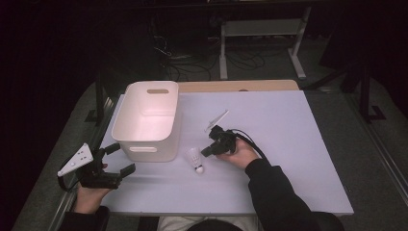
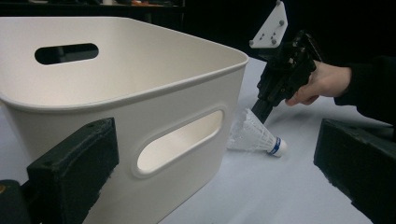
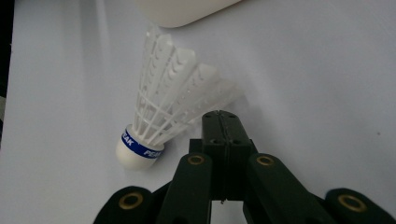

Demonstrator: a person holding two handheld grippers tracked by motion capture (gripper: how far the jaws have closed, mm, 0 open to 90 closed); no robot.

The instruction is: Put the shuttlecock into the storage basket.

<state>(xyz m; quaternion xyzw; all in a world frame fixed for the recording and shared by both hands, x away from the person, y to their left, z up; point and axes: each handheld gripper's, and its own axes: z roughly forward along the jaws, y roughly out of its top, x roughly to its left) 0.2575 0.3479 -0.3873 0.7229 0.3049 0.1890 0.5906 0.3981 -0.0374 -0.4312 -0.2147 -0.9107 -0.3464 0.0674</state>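
A white shuttlecock (image 1: 195,159) with a blue band on its cork lies on its side on the pale table (image 1: 288,144), just in front of the white bin (image 1: 126,118). My right gripper (image 1: 205,152) is shut, jaws pressed flat together, tips right at the edge of the feather skirt (image 3: 177,88); whether they pinch a feather I cannot tell. In the left gripper view that right gripper (image 2: 261,111) points down at the shuttlecock (image 2: 254,135). My left gripper (image 1: 120,158) stands open near the table's front left, jaws wide apart, facing the bin's handle slot (image 2: 180,144) with nothing between them.
The bin (image 2: 140,93) has cut-out handles and looks empty inside. A strip of wooden tabletop (image 1: 240,85) runs behind the pale surface. A metal frame (image 1: 260,29) and cables lie on the dark floor beyond.
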